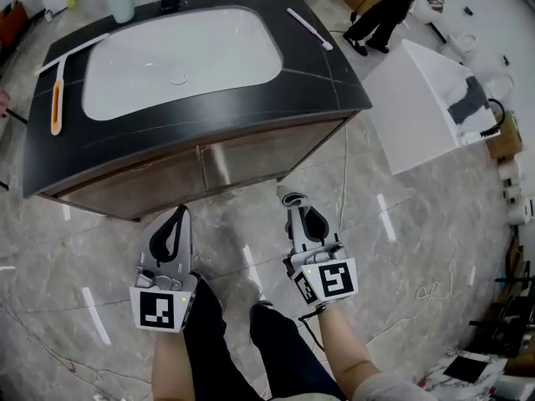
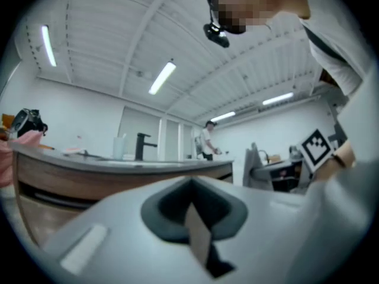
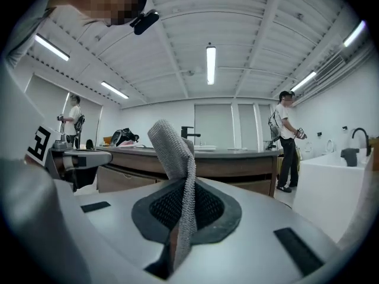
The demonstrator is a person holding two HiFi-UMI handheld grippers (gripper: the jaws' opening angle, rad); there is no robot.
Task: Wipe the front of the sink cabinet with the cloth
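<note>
Cloth point(image 3: 173, 149), one, grey, pinched in right tool point(image 1: 294, 200); left tool point(image 1: 179, 214) closed, empty. One sink cabinet point(image 1: 209, 167).

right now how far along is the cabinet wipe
Done: the right gripper has the cloth clamped in its jaws. In hand: it hangs short of the cabinet front, touching nothing; the left gripper is shut, empty. Left: seemingly the whole front.

I can read no words, brands or numbers on my feed; both marker cubes point(image 1: 159, 309) show only black-and-white squares.
</note>
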